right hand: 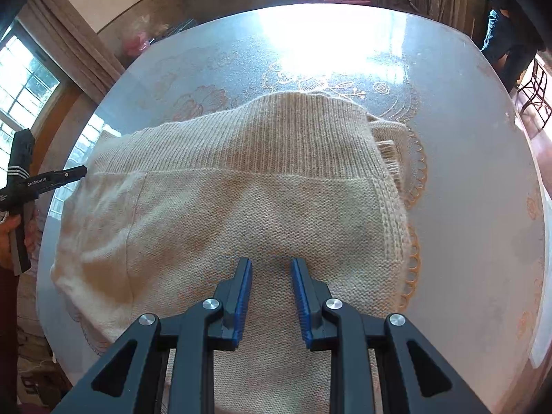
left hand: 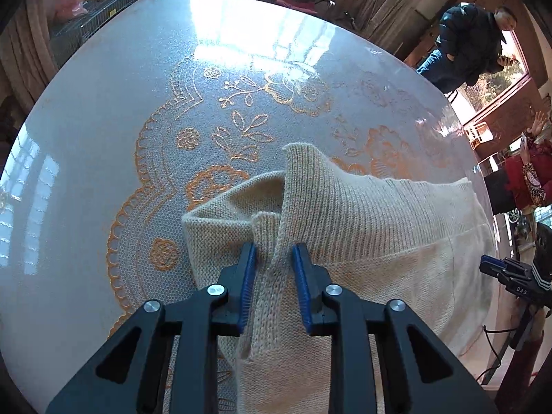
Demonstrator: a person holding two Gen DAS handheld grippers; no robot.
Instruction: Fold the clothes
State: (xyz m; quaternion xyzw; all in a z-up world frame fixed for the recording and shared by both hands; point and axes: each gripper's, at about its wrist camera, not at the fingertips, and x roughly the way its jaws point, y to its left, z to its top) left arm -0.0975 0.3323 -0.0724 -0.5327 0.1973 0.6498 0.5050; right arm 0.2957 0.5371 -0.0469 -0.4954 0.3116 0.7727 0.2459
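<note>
A cream knitted sweater (right hand: 241, 186) lies partly folded on a round glossy desk (left hand: 86, 145) covered in a pale cloth with orange lace-like flower patterns. The garment sits on the near half of the desk, with a ribbed band folded across its far side and plainer knit nearer the cameras.

In the left wrist view, the left gripper (left hand: 274, 253) points down at the sweater's left edge. Its black fingers with blue pads (left hand: 249, 286) stand narrow, and a raised fold of ribbed knit passes up between them, pinched there; the fold rises into a peak beyond the tips.

In the right wrist view, the right gripper (right hand: 270, 265) hangs over the near middle of the sweater. Its fingers stand narrowly apart over the flat knit; whether they press any cloth cannot be told.

The right gripper also shows at the right edge of the left view, and the left gripper at the left edge of the right view, held in a hand (right hand: 7, 234).

A person in a dark jacket (left hand: 472, 41) stands beyond the far right of the desk.
</note>
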